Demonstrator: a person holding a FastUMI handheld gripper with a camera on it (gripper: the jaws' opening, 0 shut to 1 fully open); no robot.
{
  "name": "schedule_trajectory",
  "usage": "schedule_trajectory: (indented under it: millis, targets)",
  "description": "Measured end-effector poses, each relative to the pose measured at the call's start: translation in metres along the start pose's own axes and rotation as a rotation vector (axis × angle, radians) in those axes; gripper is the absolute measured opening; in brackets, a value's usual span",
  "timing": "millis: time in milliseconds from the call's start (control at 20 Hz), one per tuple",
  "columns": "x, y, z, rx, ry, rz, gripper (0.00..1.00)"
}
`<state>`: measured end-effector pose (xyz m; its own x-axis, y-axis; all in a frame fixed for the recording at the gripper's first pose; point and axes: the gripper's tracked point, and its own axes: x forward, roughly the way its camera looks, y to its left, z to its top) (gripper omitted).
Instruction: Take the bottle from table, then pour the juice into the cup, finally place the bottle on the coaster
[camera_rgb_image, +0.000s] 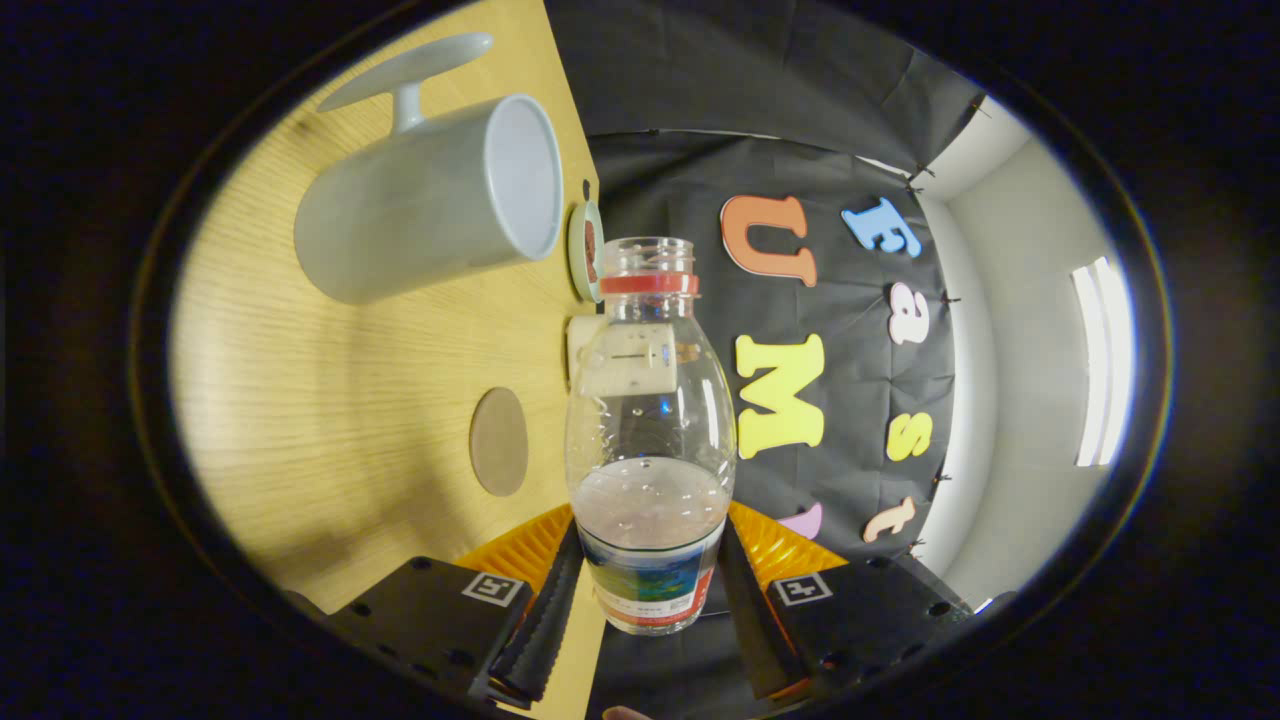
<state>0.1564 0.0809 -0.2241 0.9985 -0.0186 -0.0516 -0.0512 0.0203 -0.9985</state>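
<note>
Gripper view: the scene is rolled sideways, so the wooden table (330, 400) fills the 9 o'clock half. A white ceramic cup (430, 200) stands on the table at 10 o'clock from the bottle, its open mouth facing toward 3 o'clock; its handle points toward 12 o'clock. A round brown coaster (499, 441) lies flat on the table at 9 o'clock from the bottle, well apart from the cup. A small round dish (585, 250) sits at the table's far edge, just beside the cup's rim. The tool (650, 580) is closed on the clear plastic bottle (650, 430), both fingers pressing its labelled lower body. The bottle is uncapped, with a red neck ring, and holds a small amount of pale liquid gathered at its lower end. A cream-coloured block (625, 355) shows behind the bottle's shoulder.
</note>
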Motion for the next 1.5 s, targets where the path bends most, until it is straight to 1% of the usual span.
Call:
schedule_trajectory:
  millis: [150,350,800,1100,1500]
  targets:
    - [-0.004,-0.005,0.002,-0.079,-0.019,-0.015,0.76]
    - [0.000,-0.003,0.008,-0.138,-0.034,-0.004,0.76]
    - [0.002,-0.034,0.019,-0.262,-0.077,-0.046,0.76]
    - [0.004,-0.045,0.026,-0.291,-0.088,-0.058,0.76]
    - [0.004,-0.052,0.029,-0.330,-0.096,-0.054,0.76]
